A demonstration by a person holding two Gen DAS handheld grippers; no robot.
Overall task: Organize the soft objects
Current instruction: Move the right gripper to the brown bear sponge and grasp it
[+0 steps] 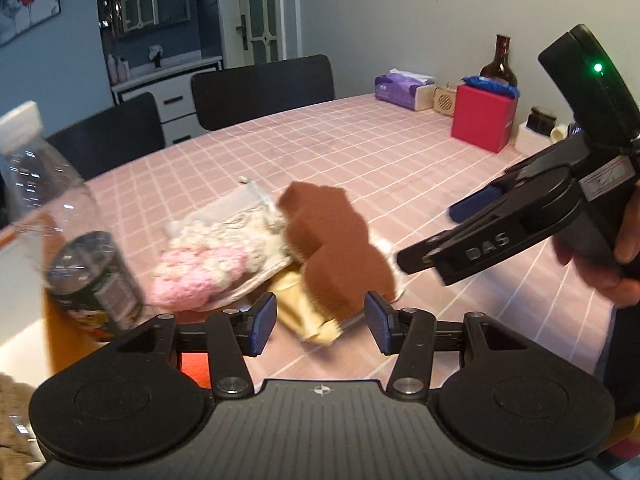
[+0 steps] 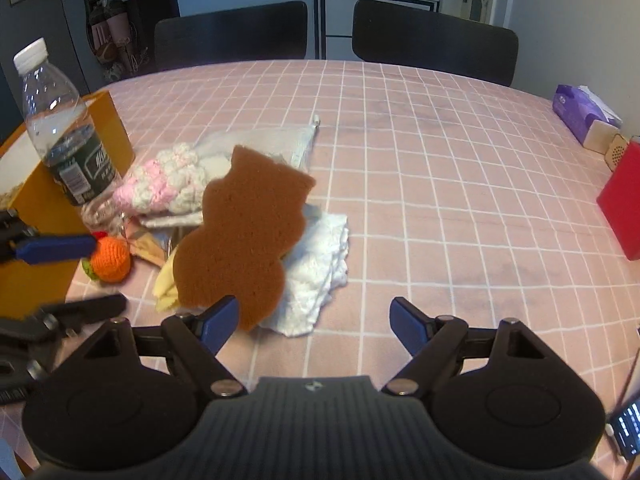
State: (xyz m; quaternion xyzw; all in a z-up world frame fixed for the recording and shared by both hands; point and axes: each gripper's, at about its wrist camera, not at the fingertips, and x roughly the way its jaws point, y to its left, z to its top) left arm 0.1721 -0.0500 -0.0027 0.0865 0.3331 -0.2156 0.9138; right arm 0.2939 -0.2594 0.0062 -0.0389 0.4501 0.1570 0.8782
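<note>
Hovering: left claw parted, empty; brown sponge just ahead

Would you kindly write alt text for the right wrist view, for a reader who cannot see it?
A brown, bear-shaped flat sponge tops a pile of soft things on a pink checked tablecloth, over a white knitted cloth and beside a pink-and-white crocheted piece. The open right gripper is empty, its left finger by the sponge's lower edge.
</note>
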